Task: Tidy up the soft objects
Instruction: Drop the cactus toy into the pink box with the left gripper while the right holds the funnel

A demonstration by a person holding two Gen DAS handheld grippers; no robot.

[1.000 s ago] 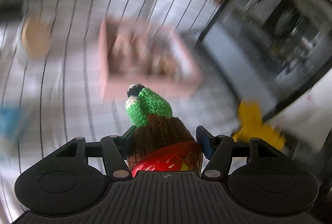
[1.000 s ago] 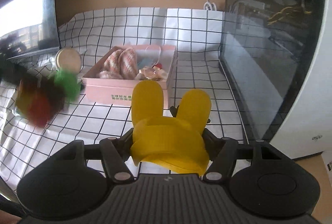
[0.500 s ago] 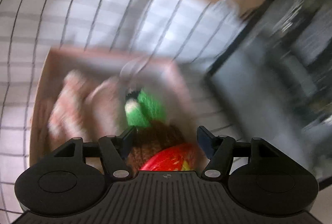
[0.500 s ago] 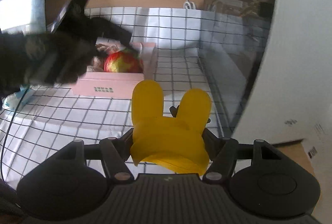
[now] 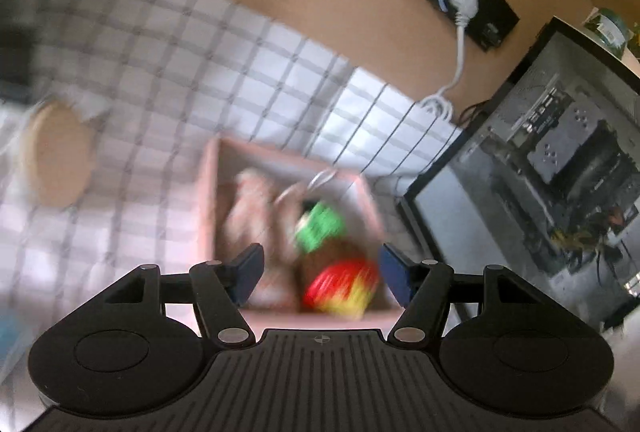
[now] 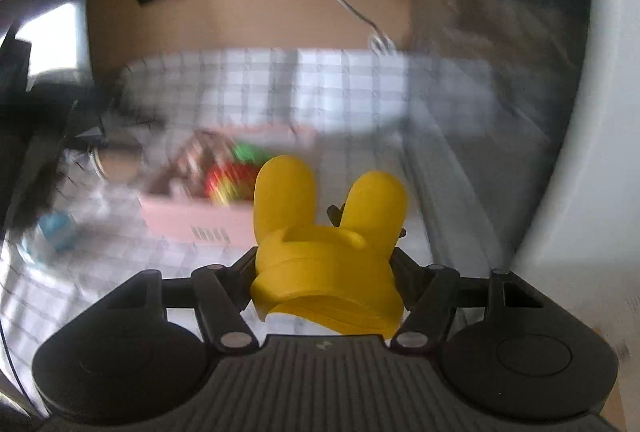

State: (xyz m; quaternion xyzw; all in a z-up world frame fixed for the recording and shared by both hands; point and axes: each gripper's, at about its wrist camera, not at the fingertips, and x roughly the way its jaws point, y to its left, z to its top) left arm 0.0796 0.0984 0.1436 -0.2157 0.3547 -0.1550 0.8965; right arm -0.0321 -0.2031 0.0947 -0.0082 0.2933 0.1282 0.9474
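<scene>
Left gripper (image 5: pixel 320 270): jaws spread wide with nothing between them, above the near edge of the pink box (image 5: pixel 208 208).
Knit toy (image 5: pixel 336 272): lies in the box's near right corner, green top, red-and-yellow base.
Box: on the checkered cloth (image 5: pixel 160 52), beside a PC case (image 5: pixel 560 172).
Right gripper (image 6: pixel 326 264): clamped on the yellow toy (image 6: pixel 326 252), ears pointing forward.
Sharpness: both views blurred.
</scene>
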